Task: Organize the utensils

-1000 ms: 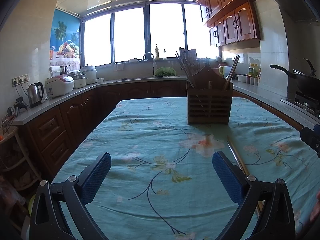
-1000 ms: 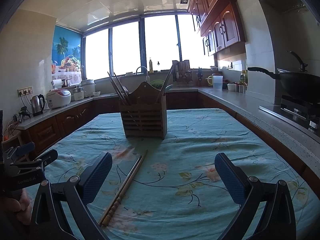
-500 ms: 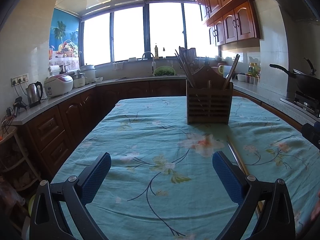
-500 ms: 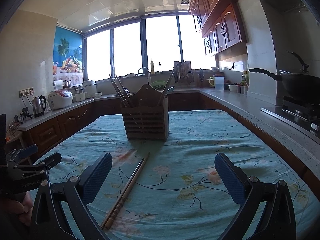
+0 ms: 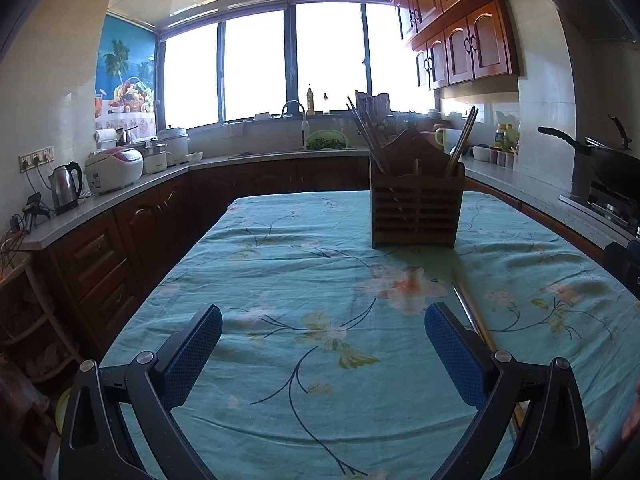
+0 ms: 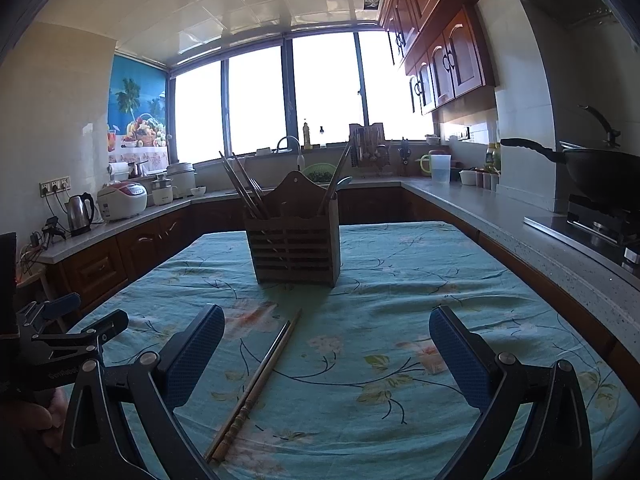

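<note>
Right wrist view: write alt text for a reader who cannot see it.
A pair of chopsticks lies loose on a teal floral tablecloth, between the fingers of the open right gripper. Behind them stands a slatted wooden utensil holder with more chopsticks in it. The left gripper shows at the left edge.

Teal floral tablecloth point(image 6: 400, 280) — brown slatted holder point(image 6: 294, 256) — blue-padded jaws.

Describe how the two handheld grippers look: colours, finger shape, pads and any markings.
Both the left gripper and right gripper have black angular frames with silver pivot bolts. Their fingers carry blue textured pads. In the right wrist view, the left gripper's side bears faint pale lettering, too small to read.
</note>
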Tool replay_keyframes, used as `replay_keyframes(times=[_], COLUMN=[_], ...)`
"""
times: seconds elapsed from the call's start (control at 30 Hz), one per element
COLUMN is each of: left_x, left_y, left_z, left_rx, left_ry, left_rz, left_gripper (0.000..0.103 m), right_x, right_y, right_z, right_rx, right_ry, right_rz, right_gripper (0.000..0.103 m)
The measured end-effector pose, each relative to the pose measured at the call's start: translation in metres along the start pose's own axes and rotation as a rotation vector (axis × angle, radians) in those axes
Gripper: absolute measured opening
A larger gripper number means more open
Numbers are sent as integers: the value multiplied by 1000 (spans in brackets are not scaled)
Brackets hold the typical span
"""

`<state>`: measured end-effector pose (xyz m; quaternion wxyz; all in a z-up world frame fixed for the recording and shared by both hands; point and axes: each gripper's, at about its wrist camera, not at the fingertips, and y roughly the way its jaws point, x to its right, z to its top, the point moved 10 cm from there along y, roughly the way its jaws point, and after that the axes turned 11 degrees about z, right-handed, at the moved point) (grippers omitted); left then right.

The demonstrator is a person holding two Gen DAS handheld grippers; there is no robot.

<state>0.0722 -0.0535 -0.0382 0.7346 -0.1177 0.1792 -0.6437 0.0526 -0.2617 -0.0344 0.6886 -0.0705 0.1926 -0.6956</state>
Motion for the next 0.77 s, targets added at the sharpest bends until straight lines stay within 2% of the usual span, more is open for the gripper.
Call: replay_keyframes(times=[0.77], left_x=[16], left_y=[-2], left_z=[10], left_rx=[-15], left_ry=[-6], left_rz=[-34], left_gripper=[102], right_x=[4], right_y=[10], right_z=[4], right_rx=[-29], right_ry=[11], right_rz=[-5], right_gripper=[103])
